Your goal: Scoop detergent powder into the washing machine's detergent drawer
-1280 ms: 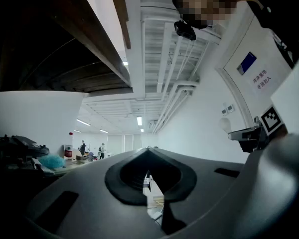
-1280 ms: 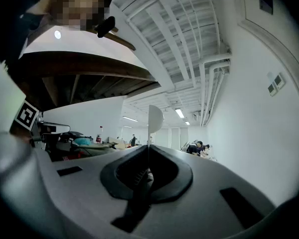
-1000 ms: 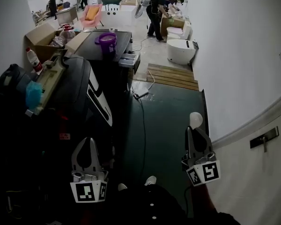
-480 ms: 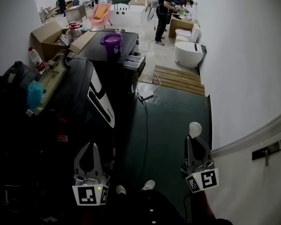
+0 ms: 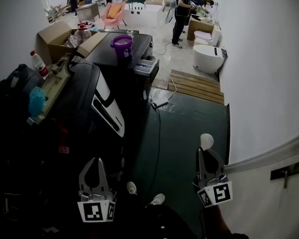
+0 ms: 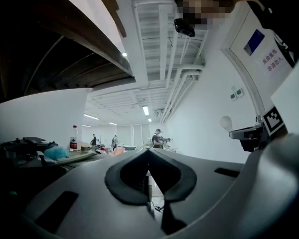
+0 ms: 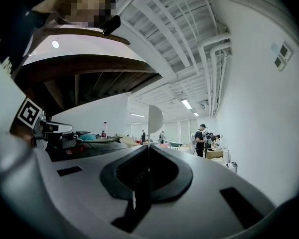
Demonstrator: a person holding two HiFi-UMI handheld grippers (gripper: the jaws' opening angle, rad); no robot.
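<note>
A purple detergent tub (image 5: 122, 45) stands on top of a dark washing machine (image 5: 139, 40) far ahead. The machine's detergent drawer (image 5: 146, 66) is pulled out at its right corner. My right gripper (image 5: 207, 151) is shut on the handle of a white scoop (image 5: 206, 141), whose bowl sticks up past the tips over the green floor; the same scoop (image 7: 154, 119) rises from between the jaws of the right gripper (image 7: 148, 146) in the right gripper view. My left gripper (image 5: 96, 161) is low at the left, shut with nothing in it, and the left gripper (image 6: 148, 151) has its jaws touching.
A big black appliance (image 5: 84, 98) fills the left side, with a bottle (image 5: 38, 62) and a cardboard box (image 5: 55, 36) behind it. A cable (image 5: 157, 128) runs along the green floor. Wooden pallets (image 5: 197, 86), a white tub (image 5: 209, 59) and a standing person (image 5: 182, 9) lie beyond; a white wall is on the right.
The view has shifted as the person steps along the green floor; the feet have moved. Both grippers sit slightly lower in the picture and stay shut, the scoop still held.
</note>
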